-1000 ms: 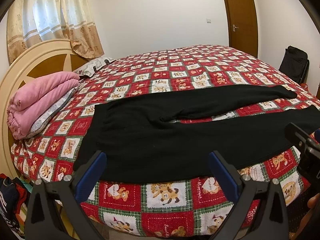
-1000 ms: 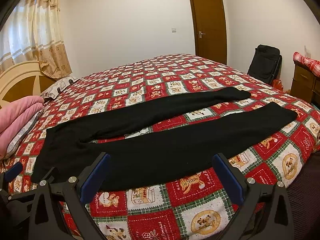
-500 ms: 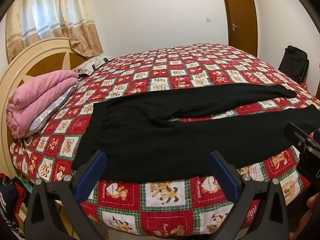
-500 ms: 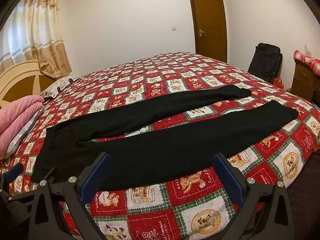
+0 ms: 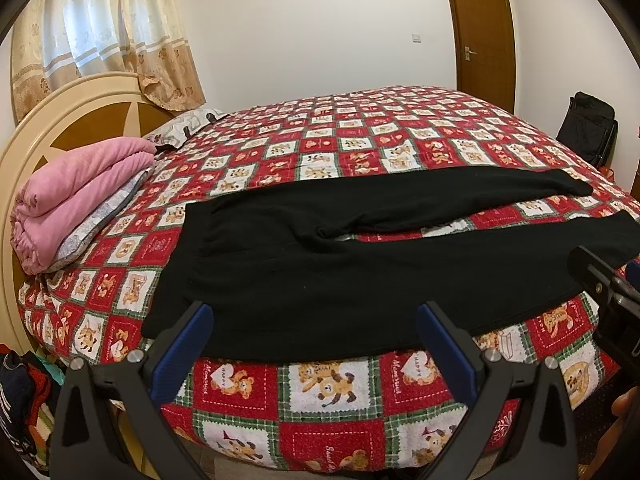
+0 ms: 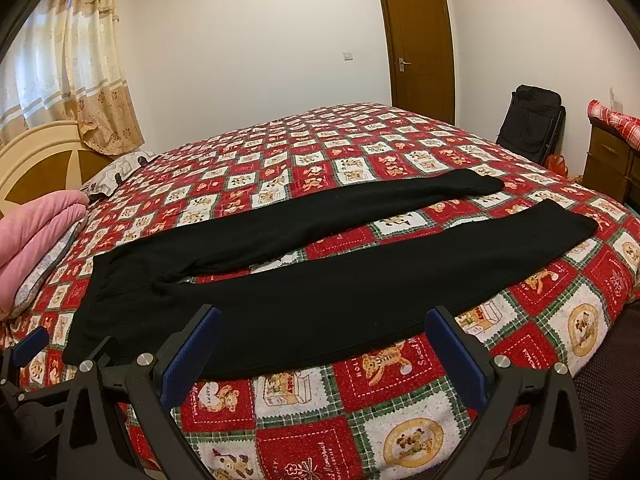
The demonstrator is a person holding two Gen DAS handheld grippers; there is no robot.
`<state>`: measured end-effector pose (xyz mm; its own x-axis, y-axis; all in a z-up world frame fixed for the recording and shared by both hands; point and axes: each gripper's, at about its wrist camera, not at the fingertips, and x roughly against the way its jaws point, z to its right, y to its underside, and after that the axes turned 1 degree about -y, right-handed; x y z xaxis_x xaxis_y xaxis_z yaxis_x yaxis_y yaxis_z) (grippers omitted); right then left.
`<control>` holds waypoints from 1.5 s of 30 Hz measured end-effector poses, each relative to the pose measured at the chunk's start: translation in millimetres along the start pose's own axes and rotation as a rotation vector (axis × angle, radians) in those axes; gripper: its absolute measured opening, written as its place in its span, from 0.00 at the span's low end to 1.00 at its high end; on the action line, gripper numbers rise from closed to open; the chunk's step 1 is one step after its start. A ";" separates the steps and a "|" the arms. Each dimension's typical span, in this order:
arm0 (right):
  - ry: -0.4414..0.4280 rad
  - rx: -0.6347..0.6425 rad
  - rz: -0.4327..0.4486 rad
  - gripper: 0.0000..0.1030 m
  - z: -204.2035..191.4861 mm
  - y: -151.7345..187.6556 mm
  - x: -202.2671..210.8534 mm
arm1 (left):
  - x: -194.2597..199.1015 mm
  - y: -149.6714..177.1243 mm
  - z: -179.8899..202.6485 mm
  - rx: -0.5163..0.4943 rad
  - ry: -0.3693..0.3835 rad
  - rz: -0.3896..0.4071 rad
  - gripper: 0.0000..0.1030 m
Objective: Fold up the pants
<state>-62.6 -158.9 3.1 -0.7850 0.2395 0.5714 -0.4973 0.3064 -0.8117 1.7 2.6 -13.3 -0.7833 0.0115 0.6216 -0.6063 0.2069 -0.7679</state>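
A bed [image 5: 400, 152] with a teddy-bear quilt holds black pants [image 5: 320, 272] spread flat. Both grippers' fingers [image 5: 188, 340] [image 6: 456, 348] gape wide, empty. Only the right view shows a wooden dresser [image 6: 608, 164]. One quilt heart reads "HAPPY".

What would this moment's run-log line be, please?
phase: pre-grasp | black fabric pants: flat, legs apart, on red patchwork quilt | left gripper: open | right gripper: open

pants [image 5: 340, 272] flat on bed [image 5: 400, 148], blanket [image 5: 76, 200] left of pants
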 end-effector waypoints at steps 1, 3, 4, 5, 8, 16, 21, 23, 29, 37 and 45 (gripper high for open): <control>0.000 0.000 0.000 0.99 -0.7 0.2 0.1 | 0.0 -0.2 -0.2 -0.001 0.000 0.000 1.00; 0.000 0.001 0.001 0.99 -0.4 -0.6 -0.1 | 0.1 0.4 -0.2 -0.001 -0.001 0.000 1.00; 0.000 0.001 0.002 0.99 -0.8 0.1 -0.2 | 0.0 -0.1 -0.5 0.000 0.000 0.001 1.00; 0.000 0.001 0.001 0.99 -0.2 -0.8 -0.2 | 0.2 0.4 -0.5 0.000 0.001 0.000 1.00; -0.001 0.001 -0.001 0.99 -0.8 -0.4 -0.4 | -0.1 -0.4 -0.3 0.000 0.000 0.000 1.00; -0.002 0.002 -0.001 0.99 -1.4 0.6 -0.9 | -0.4 1.3 0.3 -0.001 0.000 -0.002 1.00; -0.004 0.002 -0.004 0.99 -2.3 0.8 -1.7 | -0.5 3.1 1.5 -0.002 0.000 -0.005 1.00; -0.003 0.002 -0.003 0.99 -1.7 0.4 -1.3 | -0.9 4.7 2.2 -0.003 0.000 -0.008 1.00; -0.010 0.000 -0.016 0.99 -3.6 2.8 -4.6 | -7.1 4.6 3.7 -0.005 0.006 -0.033 1.00; -0.005 -0.013 -0.086 0.99 13.7 4.2 -36.1 | -44.9 11.5 -18.5 -0.005 0.046 -0.145 1.00; -0.072 -0.007 -0.098 0.99 30.0 -16.1 -75.8 | -99.2 -33.9 -127.1 0.074 -0.097 -0.118 1.00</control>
<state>-6.2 -209.6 -30.7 -0.7574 0.1414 0.6374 -0.5704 0.3318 -0.7514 117.5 118.7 -29.2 -0.7131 -0.1036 0.6933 -0.7008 0.1284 -0.7017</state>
